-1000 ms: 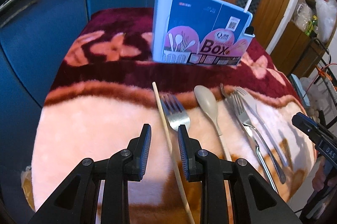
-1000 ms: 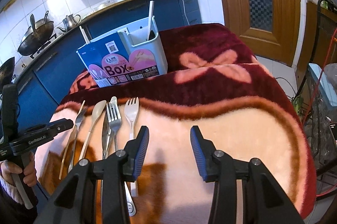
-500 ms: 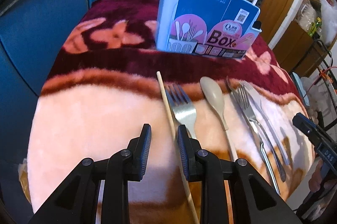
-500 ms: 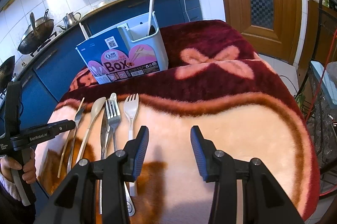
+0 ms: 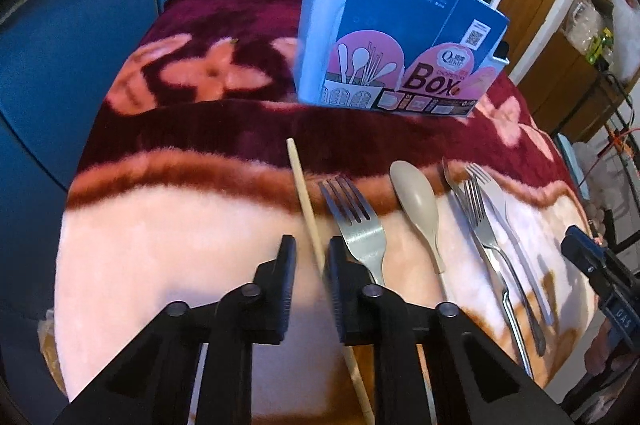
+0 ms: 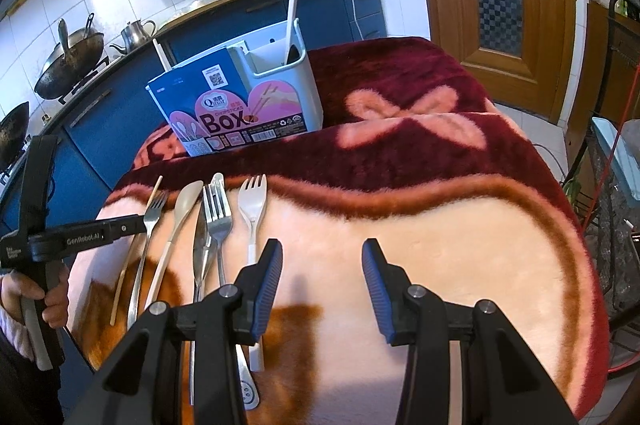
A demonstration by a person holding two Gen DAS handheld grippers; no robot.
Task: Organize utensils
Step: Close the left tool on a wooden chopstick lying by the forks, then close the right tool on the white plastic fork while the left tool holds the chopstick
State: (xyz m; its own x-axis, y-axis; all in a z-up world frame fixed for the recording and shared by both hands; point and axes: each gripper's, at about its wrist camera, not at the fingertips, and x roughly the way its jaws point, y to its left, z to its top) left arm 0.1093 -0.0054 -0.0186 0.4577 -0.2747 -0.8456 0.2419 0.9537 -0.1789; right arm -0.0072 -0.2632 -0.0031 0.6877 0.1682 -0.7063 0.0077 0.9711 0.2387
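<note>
L tongs [image 5: 310,257] closing round chopstick [image 5: 306,197]

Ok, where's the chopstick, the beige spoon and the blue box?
chopstick [image 5: 303,185], left wrist view, on its upper shaft.
beige spoon [image 5: 414,193], left wrist view, on its bowl.
blue box [image 6: 224,113], right wrist view, on its printed front.
</note>
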